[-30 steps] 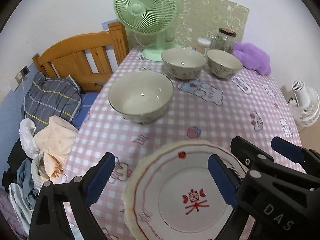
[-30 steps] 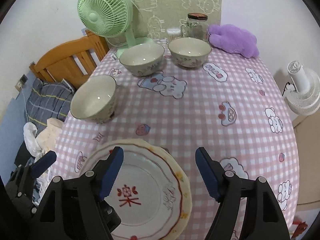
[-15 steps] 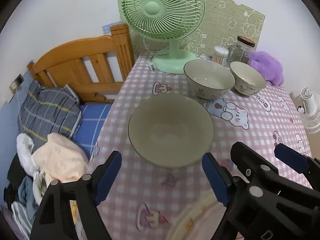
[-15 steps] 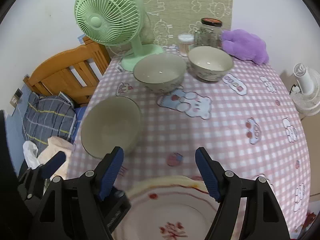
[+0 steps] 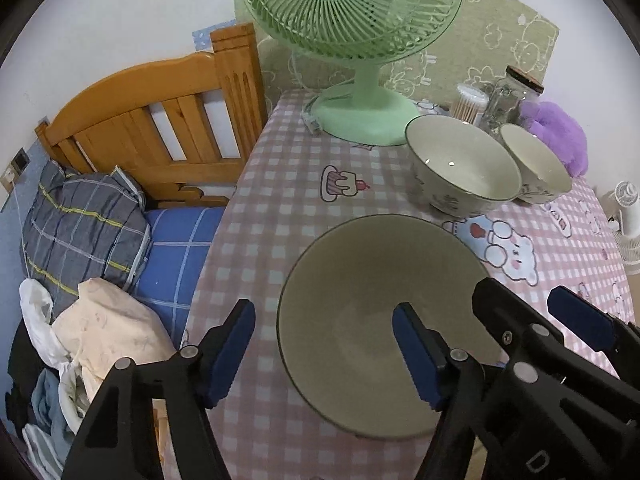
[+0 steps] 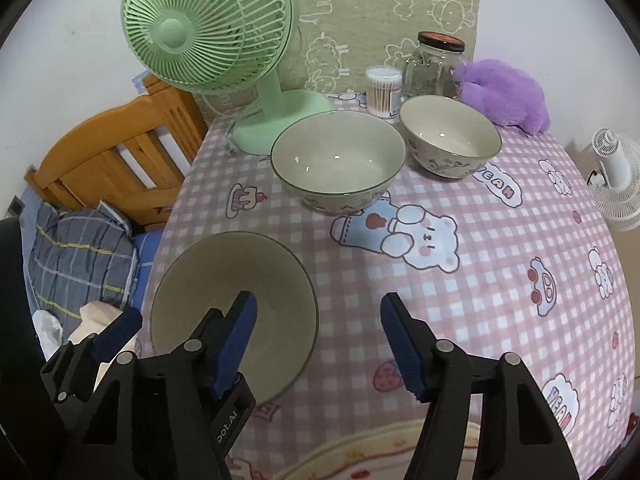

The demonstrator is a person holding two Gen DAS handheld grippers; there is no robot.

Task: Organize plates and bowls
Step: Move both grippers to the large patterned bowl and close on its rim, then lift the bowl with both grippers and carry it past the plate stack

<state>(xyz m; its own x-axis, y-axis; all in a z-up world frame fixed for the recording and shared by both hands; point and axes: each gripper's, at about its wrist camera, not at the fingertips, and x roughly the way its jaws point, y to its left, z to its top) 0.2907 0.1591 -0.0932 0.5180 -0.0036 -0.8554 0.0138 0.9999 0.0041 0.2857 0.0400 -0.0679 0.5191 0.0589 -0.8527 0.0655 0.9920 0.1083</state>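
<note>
1. the nearest bowl (image 5: 380, 320) sits upright on the pink checked tablecloth (image 5: 280, 208), close to the table's left edge beside the bed. in the right wrist view the same bowl (image 6: 224, 280) lies low and left, with the plate (image 6: 360, 456) showing only as a rim at the bottom of the frame.
2. two more bowls stand further back: the middle bowl (image 6: 338, 160) in front of the green fan (image 6: 208, 24), and the far bowl (image 6: 450, 136) just beside it, near the glass jar (image 6: 436, 64) and the purple plush (image 6: 504, 96).
3. the bowls look like glazed ceramic, so probably stiff, fairly heavy, smooth and slippery, and likely to chip or break if knocked together or dropped. the thin rim seems the sensible place to pinch, one finger inside and one outside the wall.
4. the left gripper (image 5: 324, 354) is spread wide and holds nothing. it straddles the near-left rim of the nearest bowl, its right pad over the bowl's interior and its left pad outside; contact cannot be told.
5. the right gripper (image 6: 318, 342) is also wide apart and empty, its left pad overlapping the nearest bowl's right side in the view and its right pad over bare cloth.
6. judged from this layout, nesting the bowls has not begun.
</note>
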